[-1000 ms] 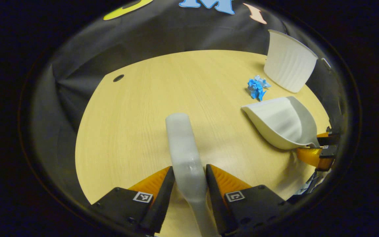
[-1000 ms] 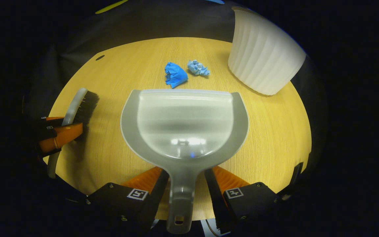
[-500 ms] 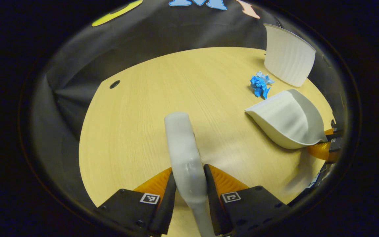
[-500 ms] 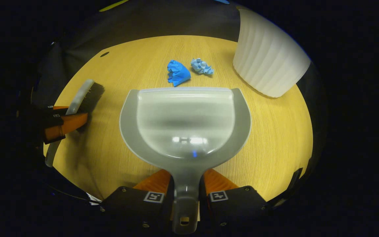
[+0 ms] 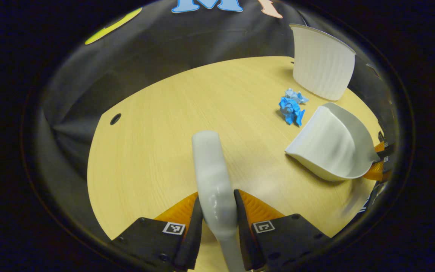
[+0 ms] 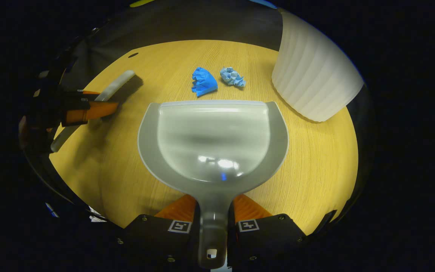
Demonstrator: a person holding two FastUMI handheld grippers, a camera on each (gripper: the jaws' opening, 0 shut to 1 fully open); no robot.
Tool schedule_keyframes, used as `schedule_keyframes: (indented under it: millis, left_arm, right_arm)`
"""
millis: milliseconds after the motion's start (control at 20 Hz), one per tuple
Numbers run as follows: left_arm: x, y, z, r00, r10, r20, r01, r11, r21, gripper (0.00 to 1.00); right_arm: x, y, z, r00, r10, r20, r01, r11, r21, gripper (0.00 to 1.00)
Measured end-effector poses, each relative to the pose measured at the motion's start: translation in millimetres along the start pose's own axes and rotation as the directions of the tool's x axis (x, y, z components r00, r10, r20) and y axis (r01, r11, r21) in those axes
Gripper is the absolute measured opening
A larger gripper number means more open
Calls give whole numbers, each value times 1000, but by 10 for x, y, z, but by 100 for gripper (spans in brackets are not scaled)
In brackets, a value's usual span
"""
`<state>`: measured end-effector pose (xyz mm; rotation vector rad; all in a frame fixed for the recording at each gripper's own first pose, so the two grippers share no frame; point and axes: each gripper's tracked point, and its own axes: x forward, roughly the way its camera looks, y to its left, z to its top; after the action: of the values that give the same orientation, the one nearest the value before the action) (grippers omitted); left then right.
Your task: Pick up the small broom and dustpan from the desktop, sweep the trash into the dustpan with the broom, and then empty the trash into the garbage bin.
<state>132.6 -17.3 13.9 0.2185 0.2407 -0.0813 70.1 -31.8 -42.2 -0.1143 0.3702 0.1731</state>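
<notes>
**Both tools gripped, trash waiting ahead of the pan**

Left gripper (image 5: pixel 216 211), bottom centre of the left gripper view: fingers closed tight on the broom (image 5: pixel 212 177), one each side of the pale handle, no gap. Right gripper (image 6: pixel 212 223), bottom centre of the right gripper view: clamped on the dustpan (image 6: pixel 213 139) by its handle neck, both fingers pressing in.

Pan fills mid-frame in the right gripper view, front lip pointing up-frame at two blue paper wads (image 6: pixel 203 82), just beyond the lip, not touching it. Lighter wad sits just right of the darker one. Garbage bin (image 6: pixel 312 75), white & ribbed, upper right of that frame, near the wads. In the left gripper view the pan looks tipped, mouth toward the wads at right of frame; can't tell if its lip is on the desktop (image 5: pixel 157 151).

Broom head w/ dark bristles shows at upper left of the right gripper view, well apart from the trash.

Handling, my read: both tools are stiff, light plastic, smooth, so prob. a bit slippery. Holding the handles is right, close to the head for control. Wads are crumpled paper, v. light, likely to skitter or bounce off the lip. Bristles soft, so short gentle strokes, pan lip flat down.
</notes>
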Motion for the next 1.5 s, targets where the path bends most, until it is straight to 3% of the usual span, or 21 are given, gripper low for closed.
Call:
schedule_keyframes:
  millis: [200, 250, 750, 950, 1200, 1500]
  left_arm:
    - [242, -106, 383, 999, -30, 23, 28, 997, 67, 48]
    - [291, -149, 472, 999, -41, 27, 38, 996, 86, 53]
    - [684, -732, 1165, 985, -170, 10, 163, 958, 236, 53]
    - [756, -1074, 1366, 966, -259, -2, 244, 906, 345, 52]
    - [680, -1422, 1516, 927, -374, -35, 348, 821, 453, 50]
    - [530, -1772, 1465, 874, -478, -92, 460, 750, 475, 51]
  right_arm:
    - [4, -205, 26, 1000, 19, -6, -20, 999, -50, 31]
    - [9, -241, 36, 1000, 25, -8, -25, 998, -58, 30]
    - [43, -513, 139, 997, 67, -23, -70, 986, -149, 31]
    - [48, -586, 174, 997, 80, -25, -83, 980, -178, 31]
    - [41, -599, 216, 995, 93, -23, -96, 976, -196, 30]
    - [38, -611, 223, 995, 100, -11, -100, 974, -203, 30]
